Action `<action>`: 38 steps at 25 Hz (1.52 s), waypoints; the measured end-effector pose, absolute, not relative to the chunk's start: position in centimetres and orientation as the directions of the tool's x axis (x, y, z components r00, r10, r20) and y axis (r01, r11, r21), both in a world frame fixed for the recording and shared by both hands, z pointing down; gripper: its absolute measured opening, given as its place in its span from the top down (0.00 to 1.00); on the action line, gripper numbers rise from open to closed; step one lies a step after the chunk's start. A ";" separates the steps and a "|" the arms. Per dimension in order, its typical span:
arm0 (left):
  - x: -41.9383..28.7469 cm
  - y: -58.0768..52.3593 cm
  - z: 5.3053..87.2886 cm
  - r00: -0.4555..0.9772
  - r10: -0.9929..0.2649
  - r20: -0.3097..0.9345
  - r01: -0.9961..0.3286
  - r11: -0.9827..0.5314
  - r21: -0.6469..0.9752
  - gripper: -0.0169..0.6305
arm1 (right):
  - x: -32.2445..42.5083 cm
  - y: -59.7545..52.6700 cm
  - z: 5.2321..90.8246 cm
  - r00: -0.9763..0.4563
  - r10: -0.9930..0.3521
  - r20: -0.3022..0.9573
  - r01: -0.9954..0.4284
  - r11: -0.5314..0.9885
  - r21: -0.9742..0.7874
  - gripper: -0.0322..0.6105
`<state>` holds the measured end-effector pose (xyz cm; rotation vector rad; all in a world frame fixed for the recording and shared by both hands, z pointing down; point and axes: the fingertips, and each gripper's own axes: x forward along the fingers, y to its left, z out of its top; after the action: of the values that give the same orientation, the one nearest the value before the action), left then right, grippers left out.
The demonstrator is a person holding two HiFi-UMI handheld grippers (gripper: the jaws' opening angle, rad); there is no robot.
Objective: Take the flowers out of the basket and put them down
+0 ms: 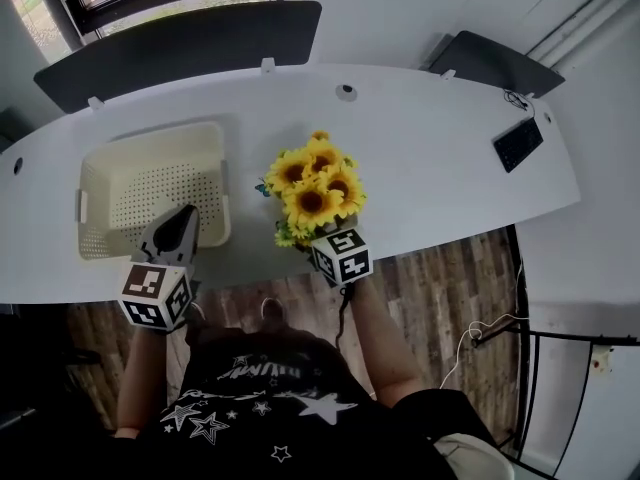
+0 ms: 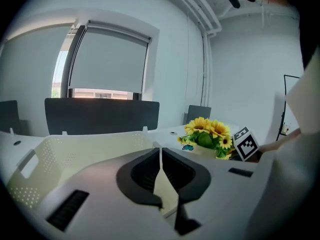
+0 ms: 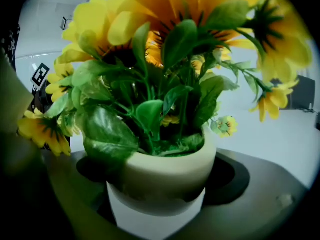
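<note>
Big white curved table [image 1: 450,168] filled most of the head view, w/ dark divider panels [image 1: 180,43] along its far edge. Cream perforated basket [image 1: 150,183] sat on the table's left part, near the front edge. The flowers [image 1: 315,183], a yellow sunflower bunch w/ green leaves in a cream pot [image 3: 160,169], were out of the basket. They were just to its right and apart from it, over the table near the front edge. My R gripper [image 3: 157,199] pinched the pot: in the R gripper view the pot sat squarely btwn the jaws, w/ the dark pads [image 3: 227,179] pressed on both sides below the rim. Couldn't tell if the pot's base touched the table. My L gripper [image 2: 160,156] had its jaws pressed together w/ nothing btwn them. In head view it was over the basket's front right corner, pointing toward the far side. In the L gripper view the basket wall showed just beyond the tips, w/ the flowers off to the right. Small black keypad [image 1: 517,143] lay well apart at the table's right end.
</note>
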<state>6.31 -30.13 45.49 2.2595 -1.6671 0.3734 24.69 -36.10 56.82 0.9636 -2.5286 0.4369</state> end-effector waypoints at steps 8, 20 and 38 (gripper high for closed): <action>6.3 -30.3 45.8 0.263 -0.879 0.398 -0.963 -0.261 0.060 0.94 | 25.1 -36.3 59.8 -0.659 -0.540 0.523 -0.694 0.704 -0.148 0.12; 6.2 -30.4 45.6 0.259 -0.880 0.397 -0.965 -0.254 0.068 0.94 | 24.7 -36.1 61.5 -0.614 -0.546 0.569 -0.704 0.705 -0.084 0.12; 5.4 -29.3 44.5 0.164 -0.916 0.366 -0.984 -0.179 -0.007 0.94 | 27.1 -35.0 59.3 -0.592 -0.626 0.508 -0.753 0.654 -0.072 0.12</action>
<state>5.45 -29.26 44.51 2.2073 -1.8445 0.4256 27.08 -34.96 59.29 1.0785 -2.4288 0.3886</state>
